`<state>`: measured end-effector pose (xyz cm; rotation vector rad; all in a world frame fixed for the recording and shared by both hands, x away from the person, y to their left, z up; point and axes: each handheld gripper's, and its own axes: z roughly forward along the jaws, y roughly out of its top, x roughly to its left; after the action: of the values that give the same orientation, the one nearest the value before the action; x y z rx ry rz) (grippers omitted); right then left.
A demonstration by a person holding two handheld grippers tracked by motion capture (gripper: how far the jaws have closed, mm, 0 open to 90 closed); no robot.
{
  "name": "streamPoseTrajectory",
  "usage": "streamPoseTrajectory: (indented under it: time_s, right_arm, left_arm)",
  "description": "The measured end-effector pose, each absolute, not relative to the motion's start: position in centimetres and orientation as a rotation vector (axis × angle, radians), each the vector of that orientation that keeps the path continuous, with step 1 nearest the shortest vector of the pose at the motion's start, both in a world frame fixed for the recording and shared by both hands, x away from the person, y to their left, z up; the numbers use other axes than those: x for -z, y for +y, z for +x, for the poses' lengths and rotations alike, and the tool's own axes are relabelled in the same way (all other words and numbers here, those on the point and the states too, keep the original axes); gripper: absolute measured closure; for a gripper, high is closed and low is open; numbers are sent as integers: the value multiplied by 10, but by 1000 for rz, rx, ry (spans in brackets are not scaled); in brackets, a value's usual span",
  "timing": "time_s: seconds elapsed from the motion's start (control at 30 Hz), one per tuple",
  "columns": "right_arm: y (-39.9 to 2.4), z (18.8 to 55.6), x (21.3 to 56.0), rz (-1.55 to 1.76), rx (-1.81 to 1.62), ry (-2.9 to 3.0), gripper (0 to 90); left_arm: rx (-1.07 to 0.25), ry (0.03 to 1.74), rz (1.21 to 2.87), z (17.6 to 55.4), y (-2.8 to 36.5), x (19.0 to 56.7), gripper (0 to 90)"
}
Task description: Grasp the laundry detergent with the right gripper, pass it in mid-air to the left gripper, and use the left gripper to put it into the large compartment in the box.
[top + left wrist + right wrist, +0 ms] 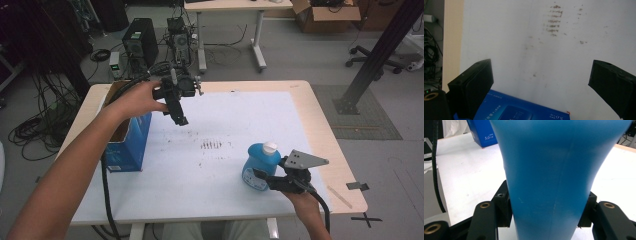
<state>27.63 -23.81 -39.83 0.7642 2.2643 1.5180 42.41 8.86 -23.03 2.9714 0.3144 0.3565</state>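
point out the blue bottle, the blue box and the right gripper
bottle (259, 167), high view, on its blue body below the white cap
box (131, 145), high view, on its blue side wall
right gripper (264, 179), high view, between its fingertips at the bottle's base

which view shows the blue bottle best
The high view: the whole blue bottle stands on the table with its white cap, gripped by the right gripper. The right gripper view gives just its body between the jaws.
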Motion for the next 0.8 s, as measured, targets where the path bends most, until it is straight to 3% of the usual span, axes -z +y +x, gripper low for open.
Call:
streamPoseTrajectory:
  time_s: [0.8]
  right_arm:
    - [-249, 280, 329, 701, -1508, 2323, 443]
  left_arm:
    - [-375, 255, 2966, 396, 77, 197, 61]
